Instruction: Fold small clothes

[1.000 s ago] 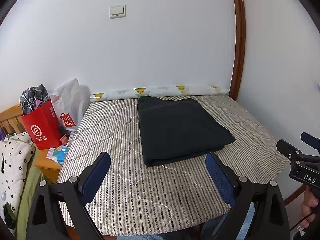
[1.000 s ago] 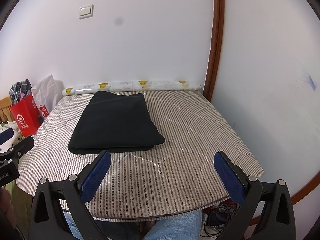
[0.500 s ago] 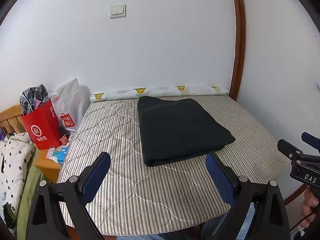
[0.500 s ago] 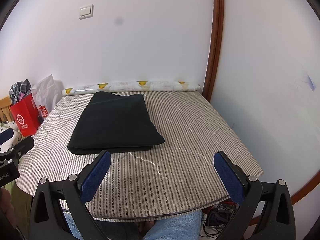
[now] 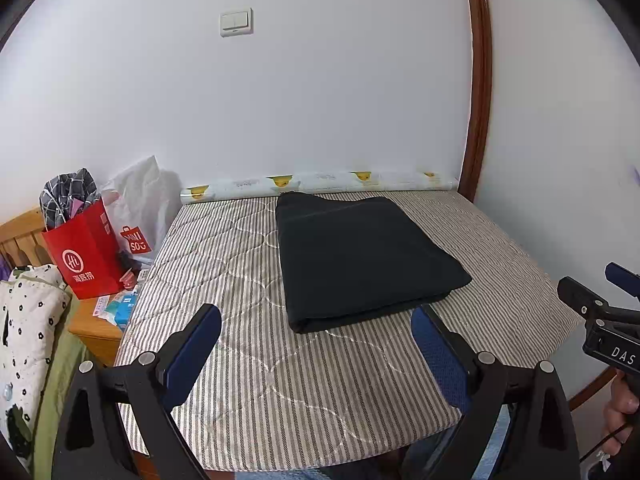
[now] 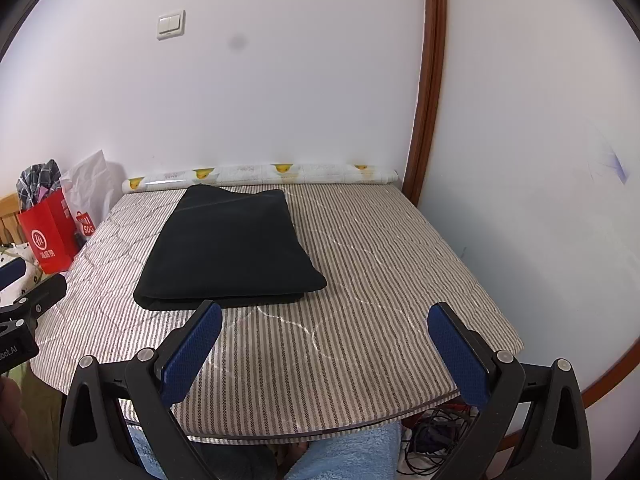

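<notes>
So from the left wrist, the left gripper (image 5: pixel 316 344) hangs spread wide, empty, with the folded dark garment (image 5: pixel 364 260) just ahead on the striped mattress (image 5: pixel 248 360). Right wrist: right gripper (image 6: pixel 324 340) also gaping, garment ahead-left. Looks soft, floppy, light; I'd pinch the near corners.

**White corner, striped table**

A striped quilted table cover (image 5: pixel 248 280) is lying against white walls (image 5: pixel 320 100). Above it a light switch (image 5: pixel 236 23) is sitting; a brown wooden trim (image 5: pixel 478 80) is rising at its far right corner.

Folded black garment (image 6: pixel 230 248) lies on striped table (image 6: pixel 380 280)
</notes>
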The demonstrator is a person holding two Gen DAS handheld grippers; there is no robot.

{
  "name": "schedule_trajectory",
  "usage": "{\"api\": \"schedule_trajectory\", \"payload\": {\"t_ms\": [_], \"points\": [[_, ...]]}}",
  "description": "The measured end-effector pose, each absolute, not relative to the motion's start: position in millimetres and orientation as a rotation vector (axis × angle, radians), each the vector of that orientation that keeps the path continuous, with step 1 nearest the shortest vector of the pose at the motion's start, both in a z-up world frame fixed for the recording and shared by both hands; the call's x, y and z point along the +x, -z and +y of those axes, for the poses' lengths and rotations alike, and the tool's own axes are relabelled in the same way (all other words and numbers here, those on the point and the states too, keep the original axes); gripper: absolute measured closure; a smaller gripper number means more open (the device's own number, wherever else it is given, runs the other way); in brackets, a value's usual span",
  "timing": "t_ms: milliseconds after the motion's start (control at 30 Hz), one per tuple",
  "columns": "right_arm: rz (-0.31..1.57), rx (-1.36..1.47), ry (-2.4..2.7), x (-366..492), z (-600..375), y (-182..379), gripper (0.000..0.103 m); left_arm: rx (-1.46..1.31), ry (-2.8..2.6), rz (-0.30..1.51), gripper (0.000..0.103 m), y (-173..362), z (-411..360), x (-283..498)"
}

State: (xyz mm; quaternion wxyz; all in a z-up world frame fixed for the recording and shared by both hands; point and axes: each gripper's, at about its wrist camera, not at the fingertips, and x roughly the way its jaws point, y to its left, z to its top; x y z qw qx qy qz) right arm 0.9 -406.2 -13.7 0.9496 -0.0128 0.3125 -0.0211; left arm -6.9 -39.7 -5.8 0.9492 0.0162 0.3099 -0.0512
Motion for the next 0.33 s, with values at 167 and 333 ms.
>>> {"api": "schedule_trajectory", "payload": {"t_ms": [167, 333], "points": [[0.635, -0.024, 0.047, 1.6, -405.1, 13.6, 0.002, 0.034, 0.106, 0.633, 0.007, 6.8, -37.2, -5.5], [0.631, -0.027, 0.050, 1.2, -400.4, 13.4, 0.002, 0.029, 0.110, 0.631, 0.007, 8.1, -32.6, -2.8]]}}
